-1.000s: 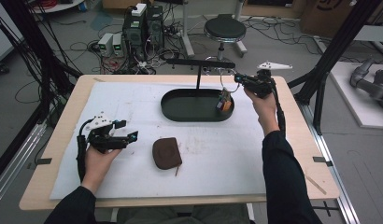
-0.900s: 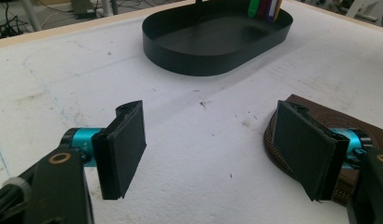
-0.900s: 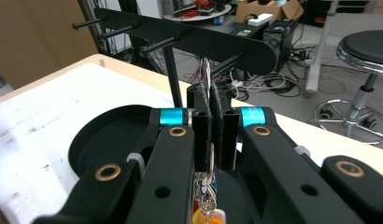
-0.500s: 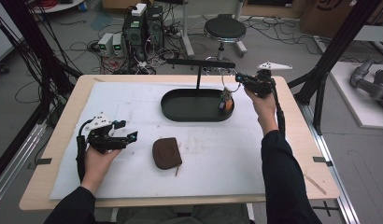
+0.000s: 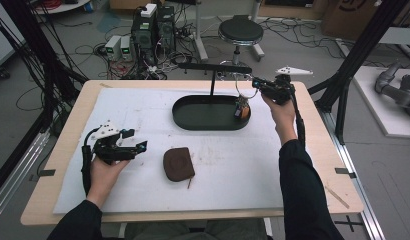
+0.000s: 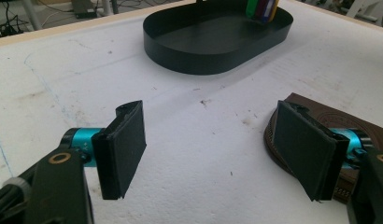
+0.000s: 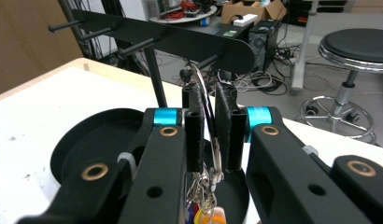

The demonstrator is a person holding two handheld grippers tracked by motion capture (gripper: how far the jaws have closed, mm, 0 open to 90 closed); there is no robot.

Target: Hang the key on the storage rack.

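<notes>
Landmark: the black oval tray (image 5: pixel 193 118), far centre of the bench (image 5: pixel 303 195), on a white sheet (image 5: pixel 233 170).

Right claw (image 5: pixel 257 86) is raised over the tray's right end, level with the black peg rack (image 5: pixel 213 67) that stands on a post from the tray. In the right gripper view the jaws sit narrow, pinching a thin wire key ring (image 7: pixel 204 100); the top of the ring lies at the rack's end peg (image 7: pixel 203 62). Whether the ring is hooked over the peg or just beside it cannot be told, as the jaws hide the contact. Keys and coloured tags (image 7: pixel 206 212) hang below the ring, cut off at the frame's bottom edge; from above, the bunch (image 5: pixel 242 109) hangs over the tray's right end.

Left claw (image 5: pixel 135 146) is well to the near left of the tray, jaws wide, nothing between them. A brown leather pouch (image 5: pixel 177 163) lies near the tray's front, just beside the left claw; in the left gripper view the right jaw partly hides it.
</notes>
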